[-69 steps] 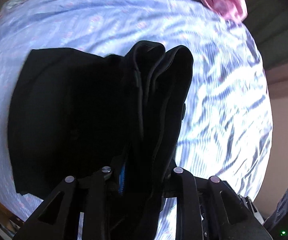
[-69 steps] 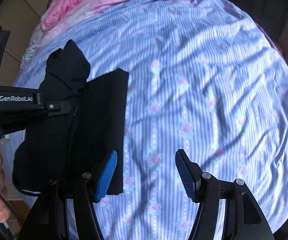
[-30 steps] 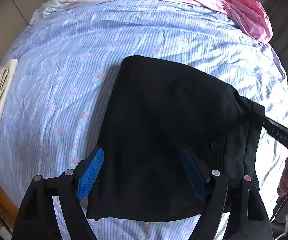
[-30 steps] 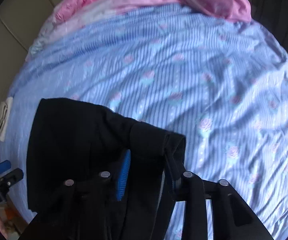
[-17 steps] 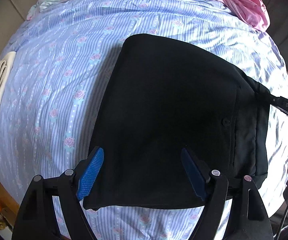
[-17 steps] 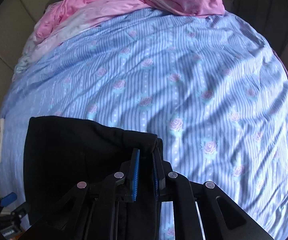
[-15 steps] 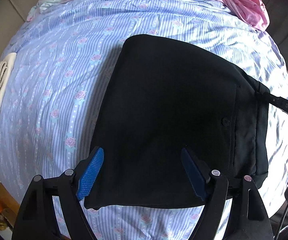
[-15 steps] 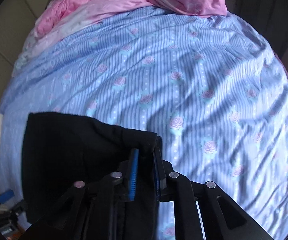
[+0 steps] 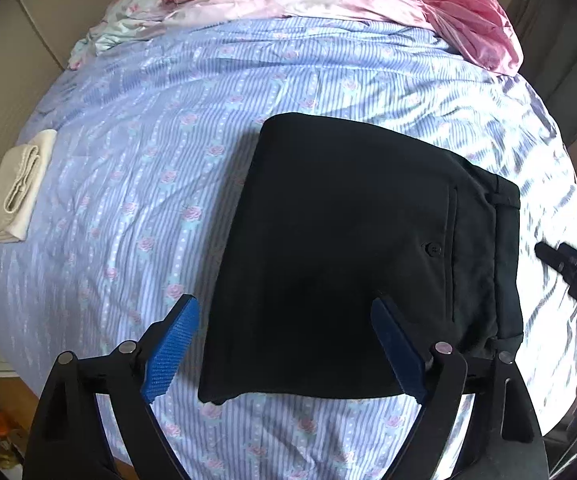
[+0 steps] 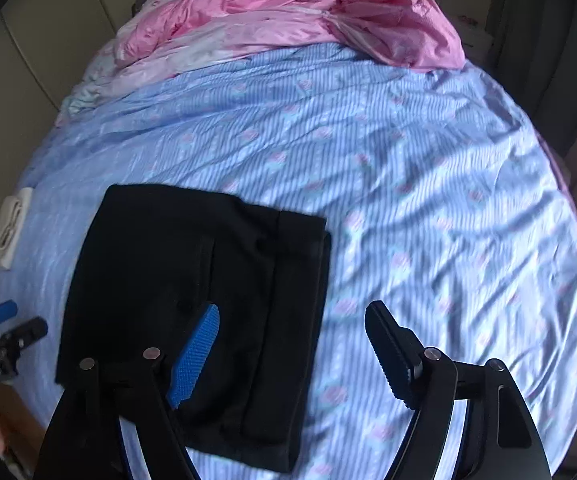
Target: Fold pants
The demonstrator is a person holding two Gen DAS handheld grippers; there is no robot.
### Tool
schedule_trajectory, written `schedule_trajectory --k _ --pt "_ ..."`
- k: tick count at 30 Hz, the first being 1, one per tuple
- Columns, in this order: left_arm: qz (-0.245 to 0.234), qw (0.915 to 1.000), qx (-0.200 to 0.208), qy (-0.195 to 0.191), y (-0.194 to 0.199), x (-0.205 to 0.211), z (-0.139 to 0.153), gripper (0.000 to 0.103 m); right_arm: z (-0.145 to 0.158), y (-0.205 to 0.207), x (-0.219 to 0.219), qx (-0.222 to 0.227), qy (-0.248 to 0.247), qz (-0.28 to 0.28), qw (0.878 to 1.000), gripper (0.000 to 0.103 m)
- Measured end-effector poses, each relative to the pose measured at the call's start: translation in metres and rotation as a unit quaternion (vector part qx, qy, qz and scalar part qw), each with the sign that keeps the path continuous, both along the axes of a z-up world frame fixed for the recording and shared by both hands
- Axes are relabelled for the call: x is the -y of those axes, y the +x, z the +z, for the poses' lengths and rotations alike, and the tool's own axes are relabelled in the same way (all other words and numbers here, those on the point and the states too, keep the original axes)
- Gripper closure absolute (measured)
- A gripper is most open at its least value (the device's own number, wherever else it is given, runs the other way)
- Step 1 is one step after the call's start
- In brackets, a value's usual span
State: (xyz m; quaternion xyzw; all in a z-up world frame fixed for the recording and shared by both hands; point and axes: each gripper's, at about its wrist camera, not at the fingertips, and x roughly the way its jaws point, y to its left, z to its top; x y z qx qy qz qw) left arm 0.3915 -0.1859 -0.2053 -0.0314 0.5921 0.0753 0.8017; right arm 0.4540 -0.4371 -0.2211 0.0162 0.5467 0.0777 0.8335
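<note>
The black pants (image 9: 352, 256) lie folded into a flat rectangle on the blue striped bedsheet (image 9: 148, 152), waistband and a back-pocket button toward the right. They also show in the right wrist view (image 10: 192, 276). My left gripper (image 9: 288, 340) is open and empty, held above the near edge of the pants. My right gripper (image 10: 292, 344) is open and empty, above the waistband side of the pants. The right gripper's tip shows at the right edge of the left wrist view (image 9: 568, 268).
A crumpled pink satin blanket (image 10: 288, 16) lies at the head of the bed. A folded cream cloth (image 9: 18, 188) sits at the bed's left edge. Padded beige wall panels stand to the left, dark curtains to the right.
My right gripper has opened, let go of the waistband edge and pulled back. The pants now lie flat. My left gripper has stayed open and lifted a little.
</note>
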Motion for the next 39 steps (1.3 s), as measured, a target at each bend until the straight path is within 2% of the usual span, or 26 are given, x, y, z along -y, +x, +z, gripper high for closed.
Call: schedule_trajectory --k 3,7,13,16,18,21,22,24,28,33,35,39 --pt "-0.005 1.0 -0.004 0.007 -0.005 0.003 0.0 0.012 -0.016 -0.01 0.008 -0.035 0.042 -0.012 0.998 0.027" --pt "-0.012 0.9997 -0.02 0.01 -0.017 0.011 -0.007 0.012 -0.04 -0.033 0.023 -0.077 0.119 -0.055 0.988 0.027" --pt "-0.03 0.9985 -0.04 0.024 -0.027 0.025 -0.017 0.012 -0.074 -0.066 0.036 -0.107 0.186 -0.095 0.972 0.027" --pt "-0.039 0.9975 -0.043 0.04 -0.027 0.033 -0.02 0.011 -0.096 -0.069 0.043 -0.12 0.227 -0.114 0.96 0.027" --pt "-0.045 0.9969 -0.047 0.045 -0.026 0.036 -0.025 0.011 -0.109 -0.068 0.044 -0.127 0.237 -0.124 0.955 0.027" --pt "-0.048 0.9963 -0.056 0.045 -0.024 0.041 -0.035 0.011 -0.131 -0.063 0.046 -0.143 0.28 -0.135 0.94 0.027" --pt "-0.049 0.9961 -0.058 0.044 -0.023 0.042 -0.037 0.011 -0.14 -0.063 0.046 -0.154 0.312 -0.137 0.928 0.027" --pt "-0.049 0.996 -0.059 0.047 -0.022 0.041 -0.042 0.011 -0.151 -0.062 0.044 -0.165 0.353 -0.134 0.911 0.025" --pt "-0.041 0.9962 -0.058 0.05 -0.018 0.036 -0.05 0.011 -0.166 -0.058 0.038 -0.164 0.37 -0.121 0.907 0.02" --pt "-0.016 0.9974 -0.052 0.048 -0.011 0.017 -0.057 0.011 -0.157 -0.04 0.028 -0.15 0.396 -0.097 0.901 0.02" --pt "-0.005 0.9976 -0.05 0.048 -0.007 0.006 -0.059 0.011 -0.154 -0.033 0.02 -0.138 0.399 -0.089 0.902 0.021" --pt "0.011 0.998 -0.039 0.049 0.002 -0.022 -0.062 0.011 -0.168 -0.017 0.014 -0.148 0.405 -0.126 0.894 0.022"
